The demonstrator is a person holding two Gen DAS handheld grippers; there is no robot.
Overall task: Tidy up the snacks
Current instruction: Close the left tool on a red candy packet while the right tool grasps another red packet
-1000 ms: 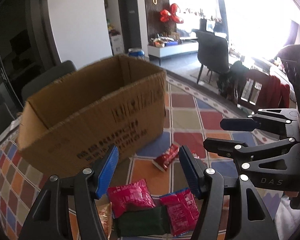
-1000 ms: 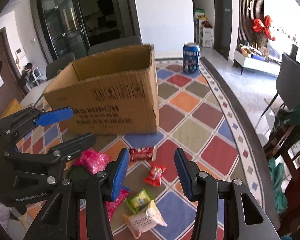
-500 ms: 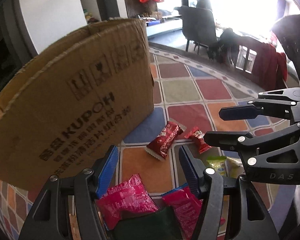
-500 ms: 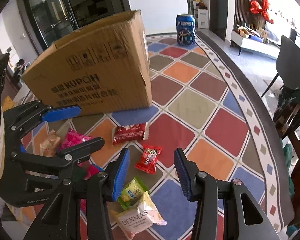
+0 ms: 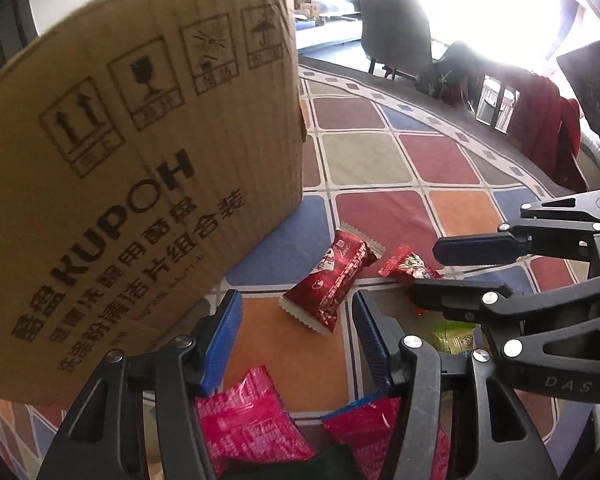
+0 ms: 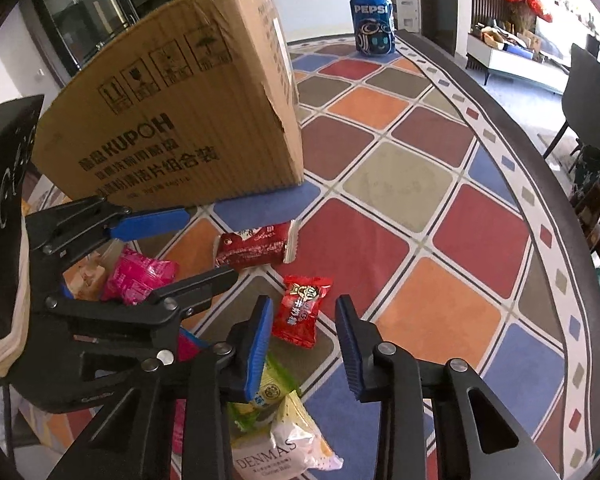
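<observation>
Checkered tablecloth (image 6: pixel 400 176); Pepsi can (image 6: pixel 373 24) only in right view. Small red snack (image 6: pixel 300 310) lies between right gripper (image 6: pixel 304 344)'s just-narrowing jaws — untouched. Left gripper (image 5: pixel 296 344), also closing, empty — pink packets (image 5: pixel 252 420) near.

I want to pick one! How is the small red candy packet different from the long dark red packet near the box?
The small red candy packet is bright red and short; the long dark red packet is deeper red and longer. The small one lies farther from the cardboard box; the long one lies just in front of it. Both lie flat on the patterned tablecloth, unopened.
</observation>
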